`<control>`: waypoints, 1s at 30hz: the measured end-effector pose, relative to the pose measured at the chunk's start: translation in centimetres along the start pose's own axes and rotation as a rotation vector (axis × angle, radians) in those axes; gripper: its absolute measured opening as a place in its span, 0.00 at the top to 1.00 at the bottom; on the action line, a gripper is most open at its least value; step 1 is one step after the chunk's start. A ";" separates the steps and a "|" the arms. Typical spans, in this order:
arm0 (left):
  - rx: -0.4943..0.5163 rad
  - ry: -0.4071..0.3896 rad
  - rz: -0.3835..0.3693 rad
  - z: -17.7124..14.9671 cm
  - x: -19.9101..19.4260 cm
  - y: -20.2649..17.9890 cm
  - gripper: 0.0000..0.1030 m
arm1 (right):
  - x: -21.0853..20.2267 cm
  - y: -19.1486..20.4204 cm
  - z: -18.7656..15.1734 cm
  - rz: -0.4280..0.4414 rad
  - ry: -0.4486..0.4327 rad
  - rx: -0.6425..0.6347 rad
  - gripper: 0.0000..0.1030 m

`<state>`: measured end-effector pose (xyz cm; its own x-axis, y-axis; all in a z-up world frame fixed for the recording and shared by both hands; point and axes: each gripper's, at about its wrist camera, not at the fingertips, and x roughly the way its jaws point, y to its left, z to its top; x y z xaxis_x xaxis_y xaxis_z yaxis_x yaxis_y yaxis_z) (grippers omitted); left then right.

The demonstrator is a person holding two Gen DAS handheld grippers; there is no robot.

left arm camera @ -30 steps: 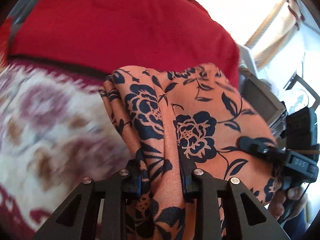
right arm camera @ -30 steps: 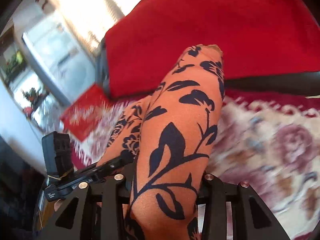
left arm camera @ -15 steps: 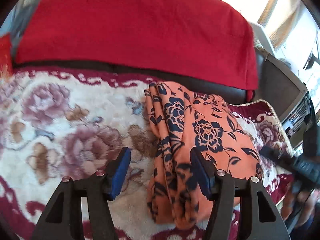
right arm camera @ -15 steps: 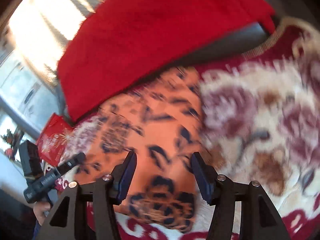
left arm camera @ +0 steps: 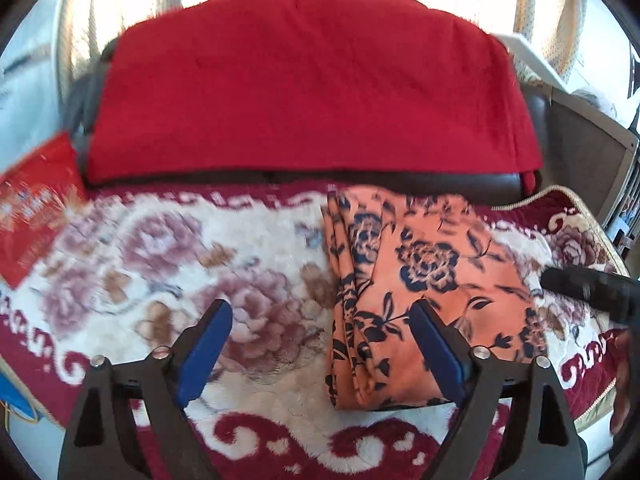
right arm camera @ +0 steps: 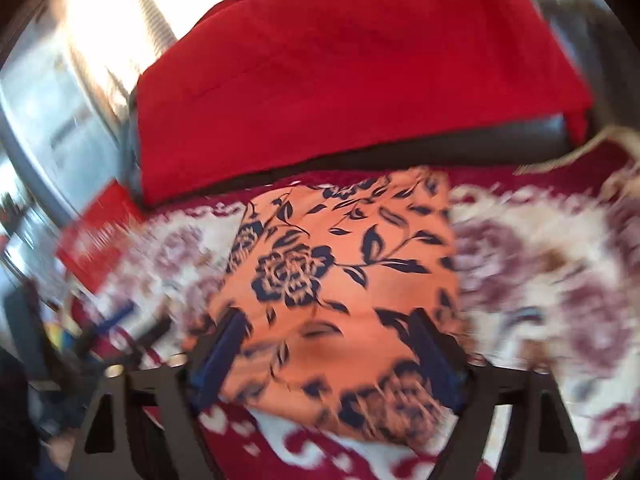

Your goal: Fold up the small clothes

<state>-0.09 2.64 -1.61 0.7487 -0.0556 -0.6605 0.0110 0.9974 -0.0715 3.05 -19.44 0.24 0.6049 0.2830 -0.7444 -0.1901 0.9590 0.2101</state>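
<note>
An orange cloth (left arm camera: 424, 292) with a dark floral print is laid folded on a flowered blanket (left arm camera: 168, 264), in front of a red cover (left arm camera: 312, 96) draped over a dark backrest. The left tool (left arm camera: 320, 336) is held above the blanket with its jaws spread wide and nothing between them. The right tool (right arm camera: 326, 344) is likewise spread open over the cloth's near part, gripping nothing; its view is blurred. A red packet (left arm camera: 32, 204) is seen at the blanket's left edge.
</note>
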 end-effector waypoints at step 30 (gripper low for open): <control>0.022 -0.076 -0.050 0.8 -8.5 -3.8 0.00 | -6.6 2.4 -4.8 -0.260 -0.039 -0.073 0.00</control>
<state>-5.92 -0.64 4.87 0.7949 -0.1021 -0.5981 0.0630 0.9943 -0.0860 -5.15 -19.04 2.59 0.6697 0.0290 -0.7421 -0.0786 0.9964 -0.0320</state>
